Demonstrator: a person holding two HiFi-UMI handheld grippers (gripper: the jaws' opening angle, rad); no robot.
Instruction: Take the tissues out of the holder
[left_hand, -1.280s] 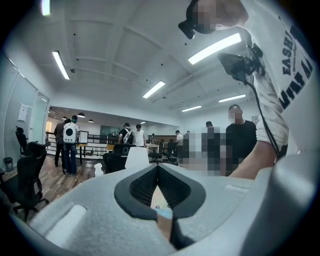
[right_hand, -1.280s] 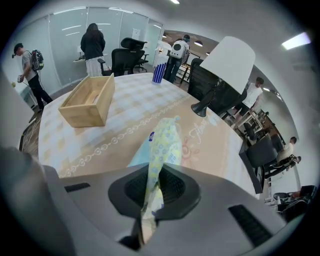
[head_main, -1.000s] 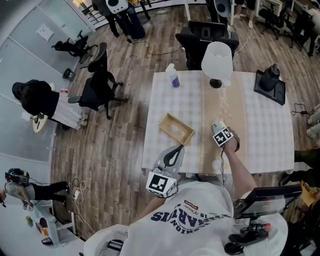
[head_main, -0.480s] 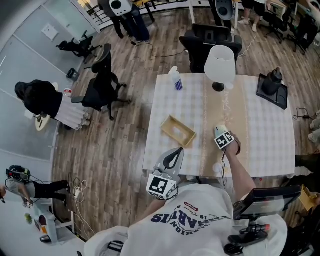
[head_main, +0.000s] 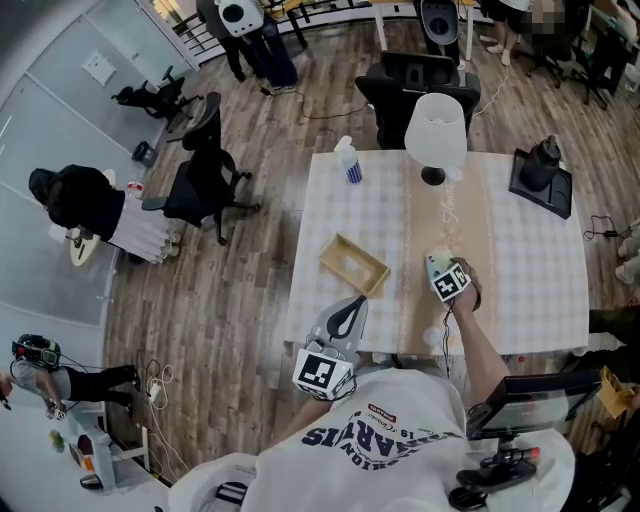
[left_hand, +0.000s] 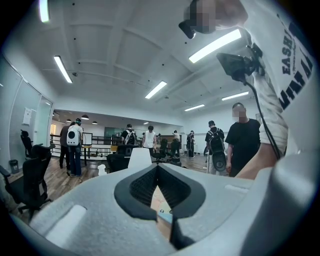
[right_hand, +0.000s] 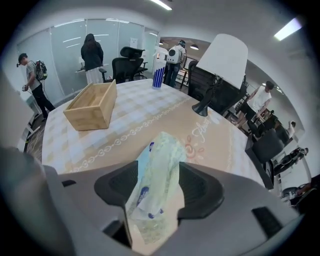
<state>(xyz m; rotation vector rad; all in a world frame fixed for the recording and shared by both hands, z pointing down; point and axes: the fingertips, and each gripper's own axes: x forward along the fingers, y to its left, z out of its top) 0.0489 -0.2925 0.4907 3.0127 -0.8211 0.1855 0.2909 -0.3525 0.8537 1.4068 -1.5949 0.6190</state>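
Observation:
The open wooden holder (head_main: 353, 263) lies on the checked table (head_main: 530, 280), left of the middle; in the right gripper view the holder (right_hand: 92, 105) sits far left. My right gripper (head_main: 440, 265) rests low over the beige runner. A pale green tissue pack (right_hand: 157, 170) stands between its jaws, which are opening, with a gap showing at each pad. The right gripper (right_hand: 159, 186) is thus open around the pack. My left gripper (head_main: 347, 305) hangs at the table's near edge, its jaws closed to a point and holding nothing; the left gripper (left_hand: 158, 172) looks out across the room.
A white-shaded lamp (head_main: 434, 125) stands at the far end of the runner, with a striped spray bottle (head_main: 346, 155) to its left. A black object on a dark tray (head_main: 541, 160) occupies the far right corner. Office chairs (head_main: 415, 80) stand beyond the table.
Seen from the head, both grippers stay about where they were; only the view itself has shifted slightly.

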